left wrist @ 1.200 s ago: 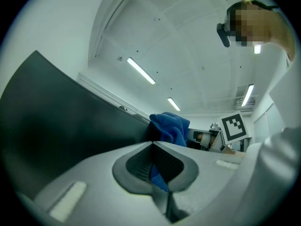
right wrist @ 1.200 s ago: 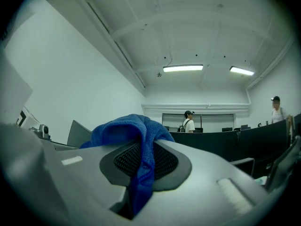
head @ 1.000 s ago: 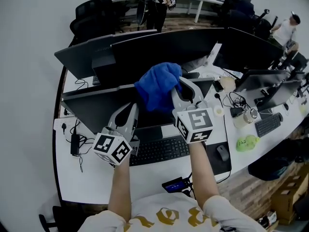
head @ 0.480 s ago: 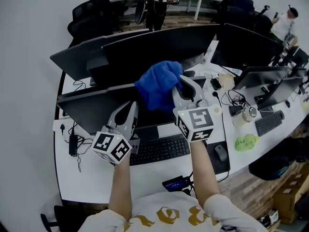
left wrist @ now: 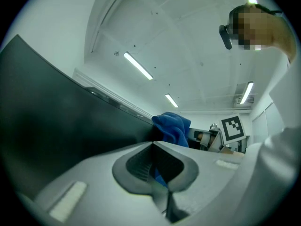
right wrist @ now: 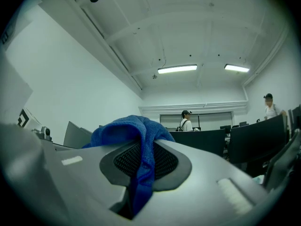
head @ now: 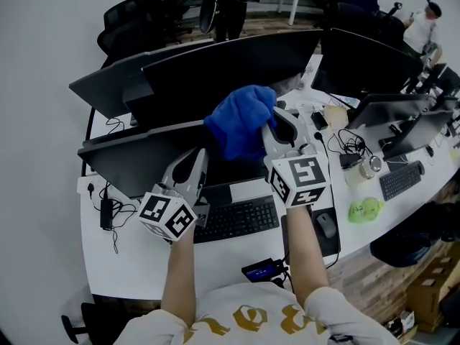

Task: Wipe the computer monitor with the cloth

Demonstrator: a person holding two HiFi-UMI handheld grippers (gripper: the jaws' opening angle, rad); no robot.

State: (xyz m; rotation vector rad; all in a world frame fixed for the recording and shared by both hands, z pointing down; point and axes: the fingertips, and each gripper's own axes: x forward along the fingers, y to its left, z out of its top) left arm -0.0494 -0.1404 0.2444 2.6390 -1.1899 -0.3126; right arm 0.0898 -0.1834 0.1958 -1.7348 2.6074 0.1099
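Between jaws of right gripper [right wrist: 141, 171]: blue cloth [head: 241, 124], pinched tight by one fold, rest bunched loose over the tips. Sits at top edge of near monitor [head: 129, 164], in front of rear monitor [head: 230, 67]; contact with either screen not confirmable from above. Left gripper [left wrist: 157, 171]: clenched on nothing (blue glimpsed through its hollow: just the cloth beyond), hovering close to near monitor's face, low and left of the cloth.

Risks:
- Could lose the cloth on a drag stroke, with only a thin fold in the pinch.
- Could scrape screen with hard jaw tips, once bunch rolled off them.
- Could rock near monitor back toward rear monitor if pressed hard up top; not braced by left gripper.
- Could snag cables [head: 115, 221] on a low pass.

Containers: none in play (pale round item [head: 371, 167] on desk [head: 215, 254] at right, contents unreadable).
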